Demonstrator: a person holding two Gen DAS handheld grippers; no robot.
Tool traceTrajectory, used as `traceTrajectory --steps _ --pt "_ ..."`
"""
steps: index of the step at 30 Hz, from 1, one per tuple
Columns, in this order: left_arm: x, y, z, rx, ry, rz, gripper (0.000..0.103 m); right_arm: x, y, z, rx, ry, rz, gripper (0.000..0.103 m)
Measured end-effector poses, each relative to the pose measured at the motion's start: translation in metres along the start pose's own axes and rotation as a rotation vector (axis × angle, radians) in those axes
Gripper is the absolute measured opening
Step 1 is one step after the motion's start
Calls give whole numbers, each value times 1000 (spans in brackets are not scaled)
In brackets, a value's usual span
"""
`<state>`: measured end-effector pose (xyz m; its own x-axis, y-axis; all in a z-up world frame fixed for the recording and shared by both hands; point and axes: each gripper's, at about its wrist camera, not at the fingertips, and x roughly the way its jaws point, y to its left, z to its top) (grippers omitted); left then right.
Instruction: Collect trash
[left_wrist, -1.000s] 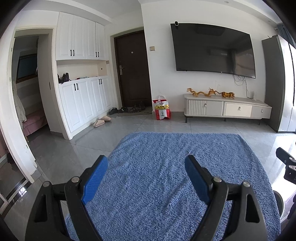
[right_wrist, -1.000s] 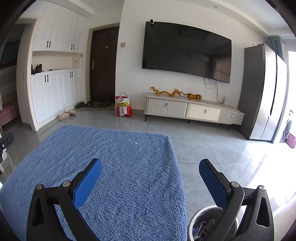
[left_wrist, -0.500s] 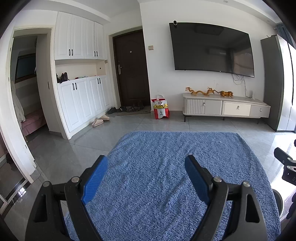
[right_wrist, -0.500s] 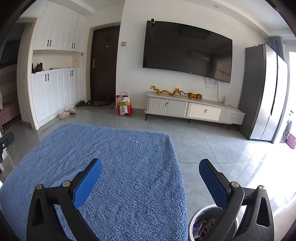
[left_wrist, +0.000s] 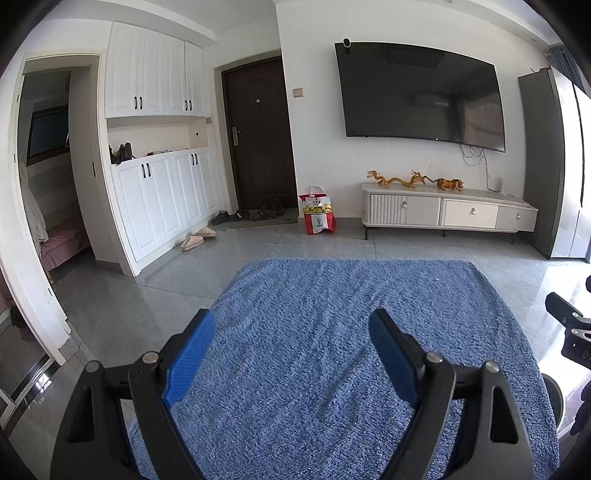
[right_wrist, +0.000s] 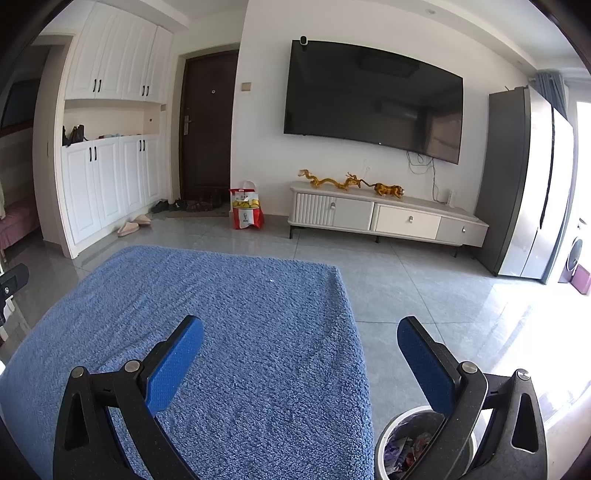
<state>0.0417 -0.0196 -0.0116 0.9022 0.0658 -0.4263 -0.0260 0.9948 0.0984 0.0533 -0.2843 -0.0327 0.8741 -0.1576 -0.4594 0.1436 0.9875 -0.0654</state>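
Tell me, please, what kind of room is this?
Most likely a home living room: a large black wall-mounted television hangs above a low white drawer cabinet, and a dark brown entrance door has shoes beside it.

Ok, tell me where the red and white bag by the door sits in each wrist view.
Left wrist: red and white bag stands centre, on the floor right of the dark door.
Right wrist: bag stands left of centre, between door and TV cabinet.
Shared landmark: the wall TV.
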Motion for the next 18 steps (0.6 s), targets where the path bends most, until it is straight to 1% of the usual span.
traceTrajectory --steps 18 --pt "1 -1 -3 -2 14 -4 85 1 -2 -4 -4 4 -1 103"
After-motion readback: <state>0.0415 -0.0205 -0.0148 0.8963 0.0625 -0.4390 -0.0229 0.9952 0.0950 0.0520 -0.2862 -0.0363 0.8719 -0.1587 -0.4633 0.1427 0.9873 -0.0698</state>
